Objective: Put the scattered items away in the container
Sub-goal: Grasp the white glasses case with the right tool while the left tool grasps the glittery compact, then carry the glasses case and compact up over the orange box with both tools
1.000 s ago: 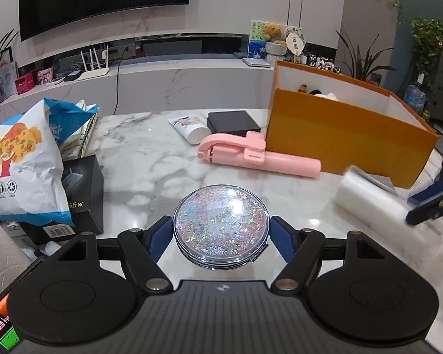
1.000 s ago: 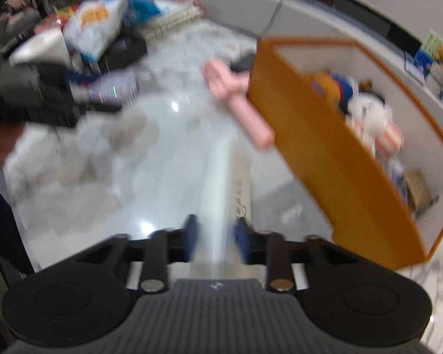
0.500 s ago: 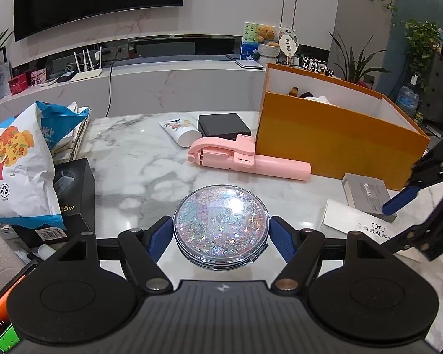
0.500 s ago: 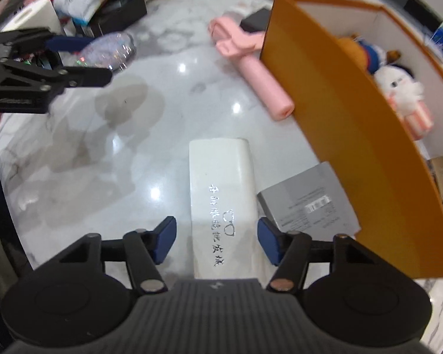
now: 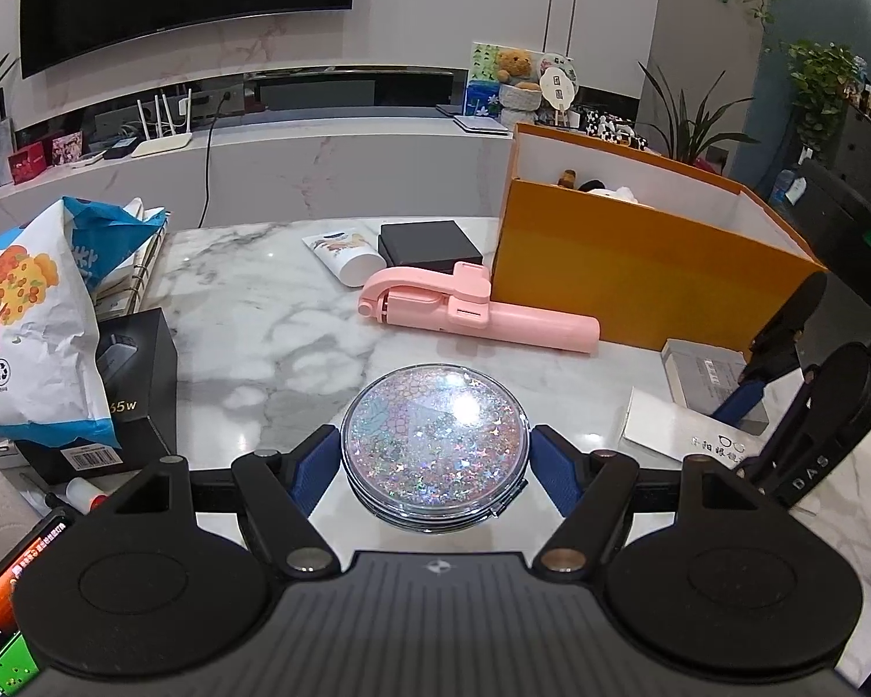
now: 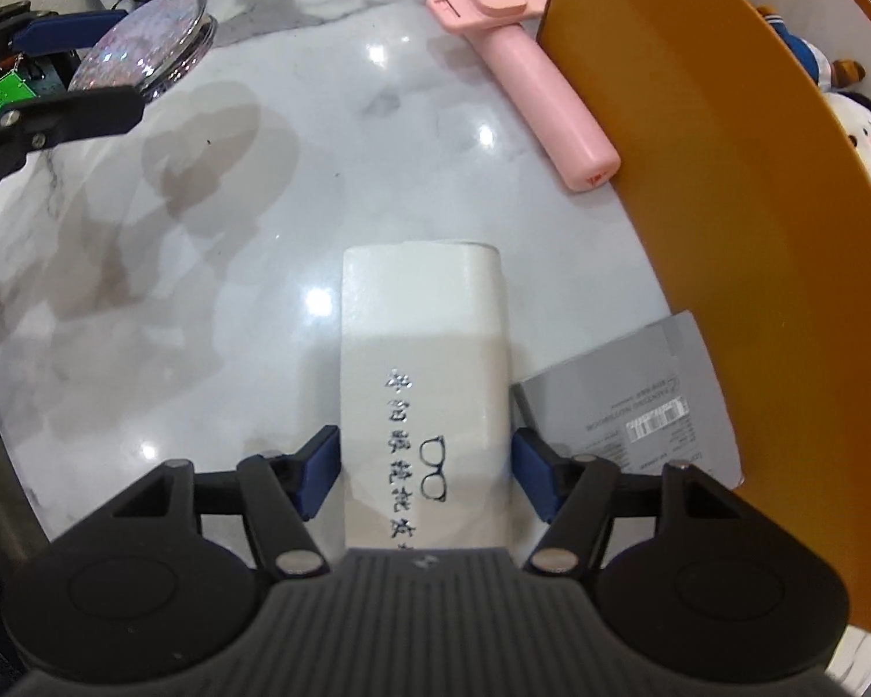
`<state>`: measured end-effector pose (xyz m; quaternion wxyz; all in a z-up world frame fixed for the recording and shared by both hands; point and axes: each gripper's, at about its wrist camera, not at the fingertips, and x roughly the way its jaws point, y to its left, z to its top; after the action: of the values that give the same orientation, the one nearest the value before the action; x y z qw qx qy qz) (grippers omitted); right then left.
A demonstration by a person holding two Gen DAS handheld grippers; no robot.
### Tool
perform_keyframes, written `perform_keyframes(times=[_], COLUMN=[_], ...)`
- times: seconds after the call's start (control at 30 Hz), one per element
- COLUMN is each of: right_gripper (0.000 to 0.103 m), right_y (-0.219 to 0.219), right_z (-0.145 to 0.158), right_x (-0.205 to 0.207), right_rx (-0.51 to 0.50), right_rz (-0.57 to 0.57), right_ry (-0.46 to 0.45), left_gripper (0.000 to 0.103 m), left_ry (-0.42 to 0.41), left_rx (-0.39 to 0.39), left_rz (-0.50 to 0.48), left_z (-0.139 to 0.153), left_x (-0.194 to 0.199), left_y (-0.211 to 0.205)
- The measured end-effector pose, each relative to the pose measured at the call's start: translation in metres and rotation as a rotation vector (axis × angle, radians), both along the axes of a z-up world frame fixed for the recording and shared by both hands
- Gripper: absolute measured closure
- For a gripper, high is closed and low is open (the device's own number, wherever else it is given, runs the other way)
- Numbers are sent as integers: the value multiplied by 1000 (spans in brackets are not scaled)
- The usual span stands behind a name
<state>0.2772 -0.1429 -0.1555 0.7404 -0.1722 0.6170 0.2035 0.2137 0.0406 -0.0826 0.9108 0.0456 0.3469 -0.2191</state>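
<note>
the tidy-up looks partly done: the orange box (image 5: 639, 284) on the bench's (image 5: 273, 337) far right part already holds plush toys (image 6: 859, 133) and a small brown item, but most of the scatter is not yet in it

the left hand-held gripper (image 5: 435, 464) has its blue pads against the sides of the round glitter compact (image 5: 435, 441), seemingly clamped on it near the front edge, and the other view shows it lifted off the marble. the right hand-held gripper (image 6: 424, 470) straddles the white glasses case (image 6: 421, 360), which lies flat near the front right; its pads stand just beside the case, and i cannot tell whether they touch it

still left out: the pink selfie stick (image 5: 476, 308) lying along the box's front wall, a grey carton (image 6: 627, 406) touching the case, a white tube (image 5: 345, 255) and a black box (image 5: 429, 241) toward the far edge. the crisp bag (image 5: 23, 325) and a black carton (image 5: 133, 389) crowd the left edge
</note>
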Motion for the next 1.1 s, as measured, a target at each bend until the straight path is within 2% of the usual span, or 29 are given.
perform_keyframes(times=[0.17,0.3,0.53,0.77,0.9,1.1], right_gripper=[41,41,41,41,41,41], right_y=[-1,-9,-27,-61,-96,-144], right_z=[2,21,81,155,189,228], right_x=[-8,-19,-32,-38,-34,-13], right_rx=[-6,30,61,59,51,59], right_rz=[15,-13,-39,-79,-154,-309], right_ry=[-8,-53,-148,-255,-311,-361], left_gripper=[19,19,19,19,19,19], left_ry=[-2,-2,-36,-86,-125,-140], left_rx=[11,22,23,4,4,-8], left_rz=[-4,-18,-59,-147,-190,-243], left_z=[2,7,37,85,109,131], left_x=[-4,-8,-8,11,28,66], left_y=[0,-2,-18,-58,-89,-138])
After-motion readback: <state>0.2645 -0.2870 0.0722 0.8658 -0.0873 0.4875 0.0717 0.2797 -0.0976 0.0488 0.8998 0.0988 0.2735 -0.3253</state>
